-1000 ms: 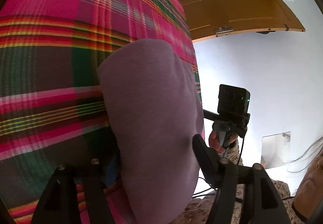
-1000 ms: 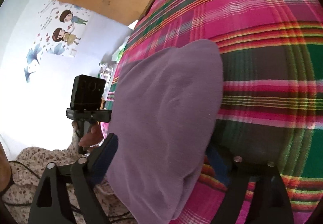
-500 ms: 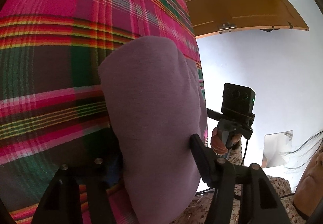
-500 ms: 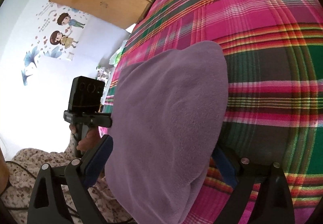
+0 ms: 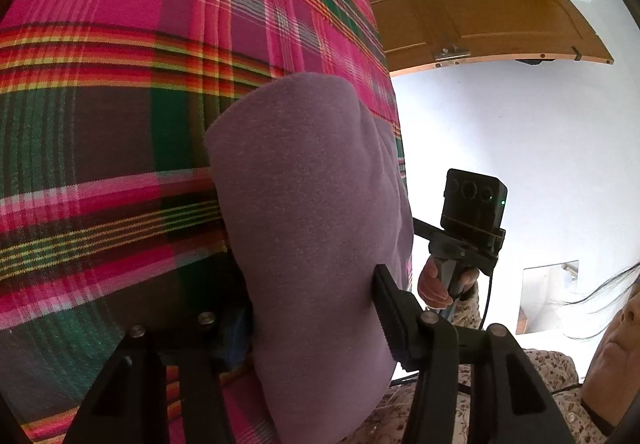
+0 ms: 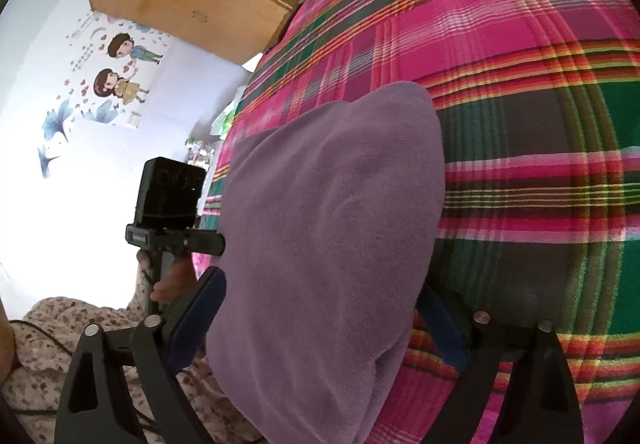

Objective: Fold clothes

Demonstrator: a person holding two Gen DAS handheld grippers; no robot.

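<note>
I clamp the purple garment point(image 5: 312, 228) with my left gripper point(image 5: 316, 308) and right gripper point(image 6: 320, 308), one per near side, keeping its fold even above the plaid bedspread point(image 6: 520, 124).

left tool point(image 5: 316, 316): clamped on purple garment point(image 5: 312, 228) | right tool point(image 6: 320, 308): clamped on same garment

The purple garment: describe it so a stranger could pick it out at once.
Find the big pink, green and red plaid bedspread that fills most of both views. On it lies the purple garment, a soft fleecy bundle with the left gripper and right gripper closed on its near edge. It is the only plain, unpatterned fabric there.
</note>
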